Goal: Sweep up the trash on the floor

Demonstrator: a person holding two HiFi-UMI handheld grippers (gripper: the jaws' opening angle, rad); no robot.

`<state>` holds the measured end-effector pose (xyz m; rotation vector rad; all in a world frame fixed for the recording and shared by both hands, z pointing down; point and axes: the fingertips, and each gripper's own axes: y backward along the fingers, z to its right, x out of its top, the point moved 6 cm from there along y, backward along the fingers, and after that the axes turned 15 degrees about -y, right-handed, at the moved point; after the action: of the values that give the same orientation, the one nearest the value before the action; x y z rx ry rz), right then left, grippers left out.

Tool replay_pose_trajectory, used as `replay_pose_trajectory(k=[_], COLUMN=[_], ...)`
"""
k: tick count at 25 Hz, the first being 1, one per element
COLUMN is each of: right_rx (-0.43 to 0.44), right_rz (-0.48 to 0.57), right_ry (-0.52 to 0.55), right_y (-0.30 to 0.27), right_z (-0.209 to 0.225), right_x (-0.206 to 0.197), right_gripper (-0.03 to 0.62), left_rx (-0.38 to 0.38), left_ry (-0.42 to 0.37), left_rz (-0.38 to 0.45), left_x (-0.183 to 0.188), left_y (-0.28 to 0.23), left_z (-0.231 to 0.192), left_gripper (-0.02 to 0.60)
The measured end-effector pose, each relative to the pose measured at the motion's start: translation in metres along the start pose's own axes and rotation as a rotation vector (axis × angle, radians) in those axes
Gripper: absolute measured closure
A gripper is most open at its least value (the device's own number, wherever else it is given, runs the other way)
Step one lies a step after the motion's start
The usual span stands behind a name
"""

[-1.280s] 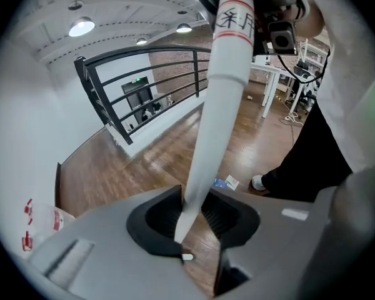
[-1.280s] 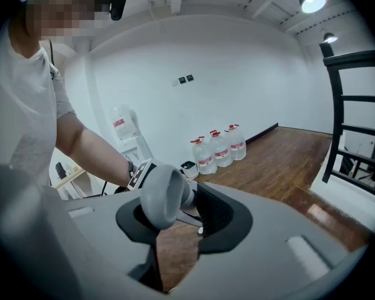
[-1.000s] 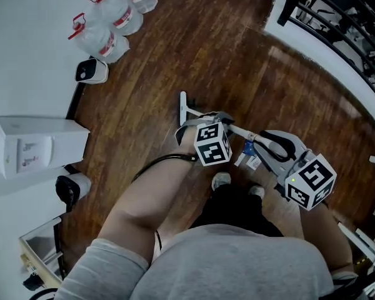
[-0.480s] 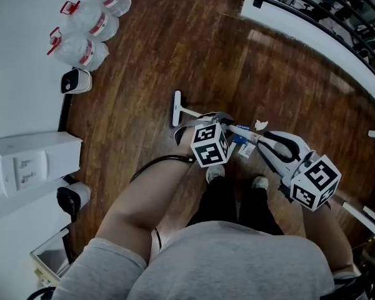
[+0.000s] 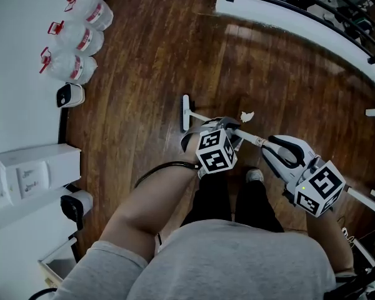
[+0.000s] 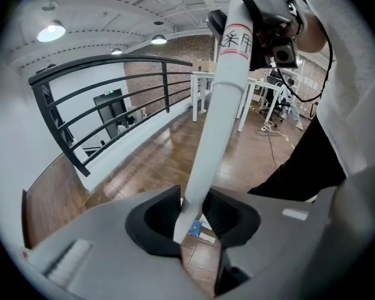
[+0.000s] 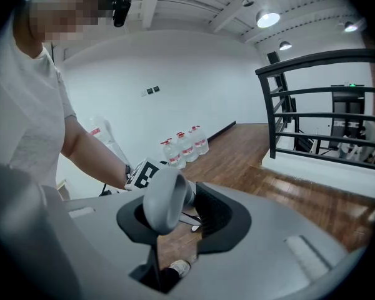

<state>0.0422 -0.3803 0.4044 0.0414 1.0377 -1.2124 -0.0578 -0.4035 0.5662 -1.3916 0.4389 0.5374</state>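
The broom's white shaft (image 6: 214, 127) was clamped tight between the jaws of the left gripper (image 6: 190, 216), and its grey grip end (image 7: 162, 199) was pinched the same way in the right gripper (image 7: 176, 210). The broom head (image 5: 185, 112) was laid on the wooden floor (image 5: 144, 74) at roughly 10 o'clock from the left gripper. A white paper scrap (image 5: 246, 115) was spotted at its 1 o'clock, just beside the shaft. Water jugs (image 5: 75, 39) were lined up way off at 10 o'clock.

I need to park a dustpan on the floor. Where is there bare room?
Bare boards lie between the water jugs and the railing base, and between the broom head and the wall. Crowded around the paper scrap and the person's shoes.
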Motion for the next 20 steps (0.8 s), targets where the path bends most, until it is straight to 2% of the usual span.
replay_pose_trajectory(k=[14,20], right_rx=[-0.131,-0.207], right_rz=[0.081,0.143], right_ry=[-0.108,-0.156], right_y=[0.189,0.267], right_z=[0.088,0.109], right_x=[-0.063,-0.082], right_gripper=[0.488,0.488], left_rx=[-0.072,-0.105], left_ry=[-0.068,-0.116], left_rz=[0.071,0.117], left_x=[0.171,0.245], left_y=[-0.119,-0.155], left_z=[0.065,0.088], left_gripper=[0.482,0.482])
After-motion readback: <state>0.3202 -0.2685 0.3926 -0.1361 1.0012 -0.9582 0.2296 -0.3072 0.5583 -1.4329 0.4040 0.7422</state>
